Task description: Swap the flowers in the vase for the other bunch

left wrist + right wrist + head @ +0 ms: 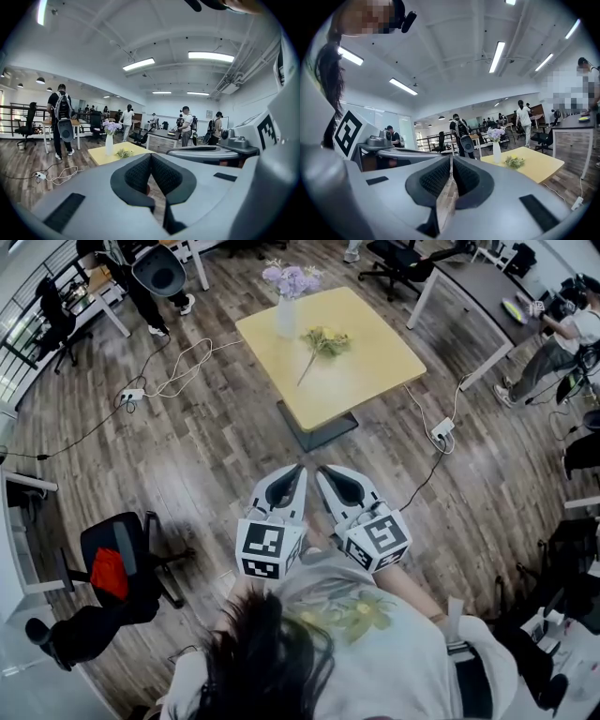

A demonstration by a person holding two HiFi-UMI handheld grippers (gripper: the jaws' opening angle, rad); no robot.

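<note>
L gripper (298, 470) & R gripper (323, 472): jaws pinched together, empty, well apart from vase (286, 317). Purple flowers (292, 279) stand in vase; other bunch (323, 341), prob. yellow-green, lies just beside vase on table (375, 367).

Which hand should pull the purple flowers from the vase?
Probably left: the left gripper lines up with the vase, the right gripper with the yellow bunch. Both are shut and short of the table.

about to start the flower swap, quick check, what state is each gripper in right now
Left gripper: closed, holding nothing.
Right gripper: closed, holding nothing.
</note>
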